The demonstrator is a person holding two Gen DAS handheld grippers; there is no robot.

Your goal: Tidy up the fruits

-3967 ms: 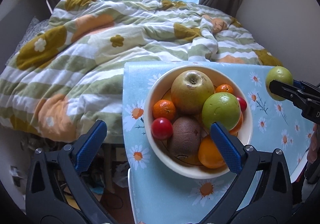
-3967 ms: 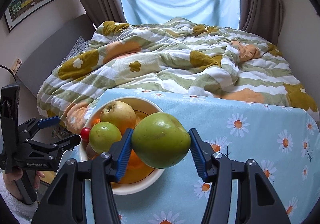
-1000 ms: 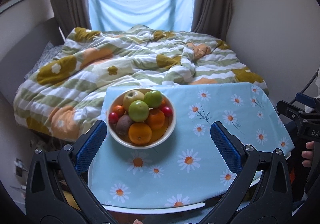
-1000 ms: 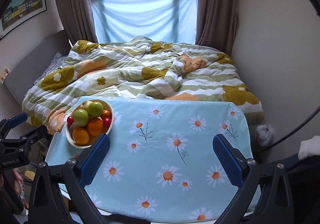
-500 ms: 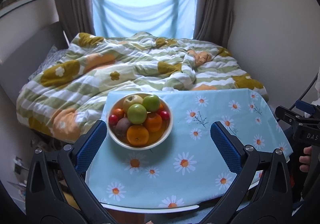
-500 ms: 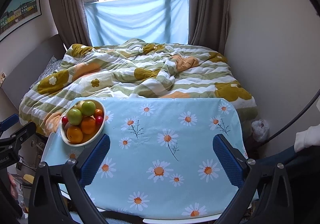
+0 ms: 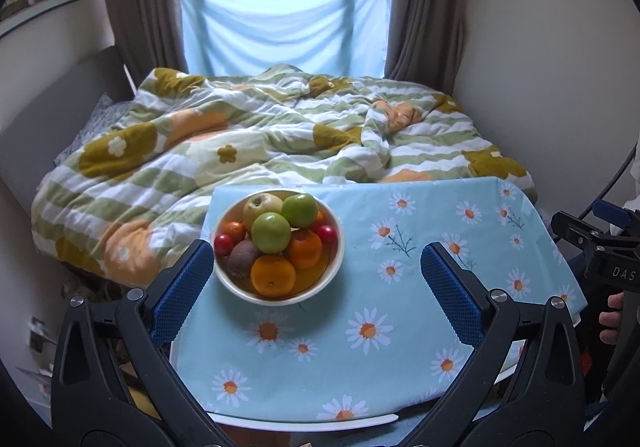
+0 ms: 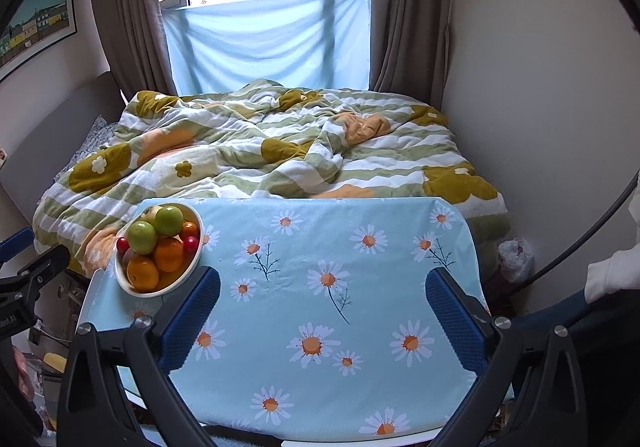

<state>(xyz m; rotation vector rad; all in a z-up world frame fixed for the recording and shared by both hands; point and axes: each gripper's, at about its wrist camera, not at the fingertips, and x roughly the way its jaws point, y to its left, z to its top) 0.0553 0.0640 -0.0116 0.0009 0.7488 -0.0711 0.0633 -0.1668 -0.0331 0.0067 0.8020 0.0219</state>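
A white bowl point(image 7: 338, 247) point(image 8: 197, 255) heaped with fruit stands at the table's far left corner. It holds two green apples point(image 7: 271, 232) point(image 8: 169, 220), a yellowish apple point(image 7: 261, 205), oranges point(image 7: 273, 275) point(image 8: 143, 272), a brown kiwi point(image 7: 243, 257) and small red fruits point(image 7: 223, 244). My left gripper point(image 7: 316, 287) hangs open and empty above the table's near edge, short of the bowl. My right gripper point(image 8: 322, 321) is open and empty too, over the middle of the table, with the bowl off to its left.
The table carries a light blue daisy-print cloth point(image 7: 400, 287) point(image 8: 340, 287). Behind it lies a bed with a rumpled green, white and orange flowered quilt point(image 7: 260, 143) point(image 8: 280, 151). Curtains and a window stand at the back. A white wall runs along the right.
Four seconds ago my right gripper was shut on a green apple beside the bowl; that apple now lies in the bowl. Both grippers have drawn back and up from the table.
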